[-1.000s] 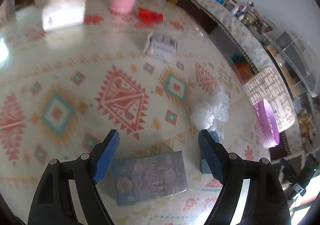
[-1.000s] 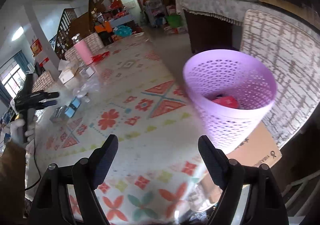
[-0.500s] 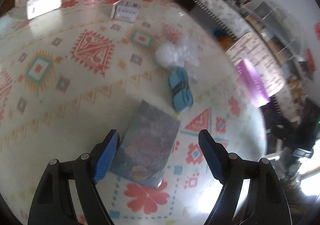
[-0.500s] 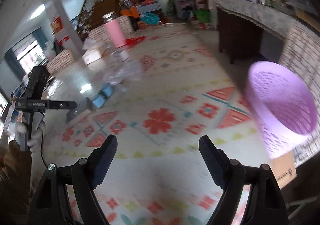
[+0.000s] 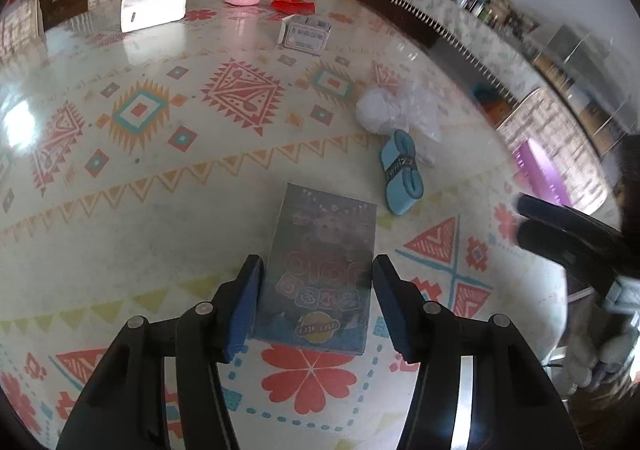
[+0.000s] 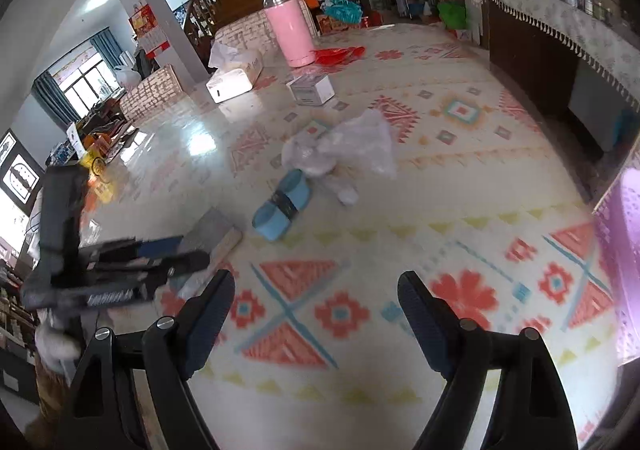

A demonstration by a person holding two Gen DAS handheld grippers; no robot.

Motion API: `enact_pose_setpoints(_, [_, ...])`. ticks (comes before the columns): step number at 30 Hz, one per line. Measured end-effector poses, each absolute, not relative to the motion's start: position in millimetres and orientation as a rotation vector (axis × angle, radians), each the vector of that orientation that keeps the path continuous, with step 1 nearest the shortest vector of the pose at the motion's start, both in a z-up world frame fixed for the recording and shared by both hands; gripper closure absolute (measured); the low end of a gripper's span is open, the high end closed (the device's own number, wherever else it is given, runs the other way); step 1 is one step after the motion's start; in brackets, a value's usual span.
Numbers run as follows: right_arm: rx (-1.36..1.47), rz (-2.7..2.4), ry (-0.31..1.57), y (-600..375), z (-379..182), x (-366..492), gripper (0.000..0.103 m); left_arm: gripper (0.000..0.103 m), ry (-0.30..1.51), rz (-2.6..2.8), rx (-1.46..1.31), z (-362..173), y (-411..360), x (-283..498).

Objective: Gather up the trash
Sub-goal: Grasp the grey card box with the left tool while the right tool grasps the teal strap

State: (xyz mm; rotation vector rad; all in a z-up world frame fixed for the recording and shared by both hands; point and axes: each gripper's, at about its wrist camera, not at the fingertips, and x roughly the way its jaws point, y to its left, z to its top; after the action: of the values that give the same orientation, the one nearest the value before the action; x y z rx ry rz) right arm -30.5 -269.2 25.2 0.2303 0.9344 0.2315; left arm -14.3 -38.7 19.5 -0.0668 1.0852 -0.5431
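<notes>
Rubbish remains on the patterned tablecloth [image 5: 168,186]: left gripper [image 5: 318,292], jaws just closing, brackets the flat grey printed box [image 5: 326,270] without clearly pinching it, right gripper [image 6: 316,316] gapes empty, and the crumpled clear plastic bag [image 6: 344,148] and blue band-wrapped roll [image 6: 282,208] await the purple mesh basket [image 6: 622,250].

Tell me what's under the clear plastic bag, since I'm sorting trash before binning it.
The clear plastic bag lies on the patterned tablecloth, its edge over the blue roll; crumpled white material shows through.
</notes>
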Motion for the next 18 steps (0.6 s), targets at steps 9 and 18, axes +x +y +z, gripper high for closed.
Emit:
enact_pose_setpoints(9, [0.148,0.174,0.992,-222.3,9.8,36.0,0.027,0.048,1.065,-0.567,-0.1,18.9,-36.1,-18.8])
enact_pose_setpoints(18, [0.041,0.112,1.021,-211.6,5.7,47.1,0.078,0.048,1.06,-0.518,-0.053,19.4,-40.2,-18.2])
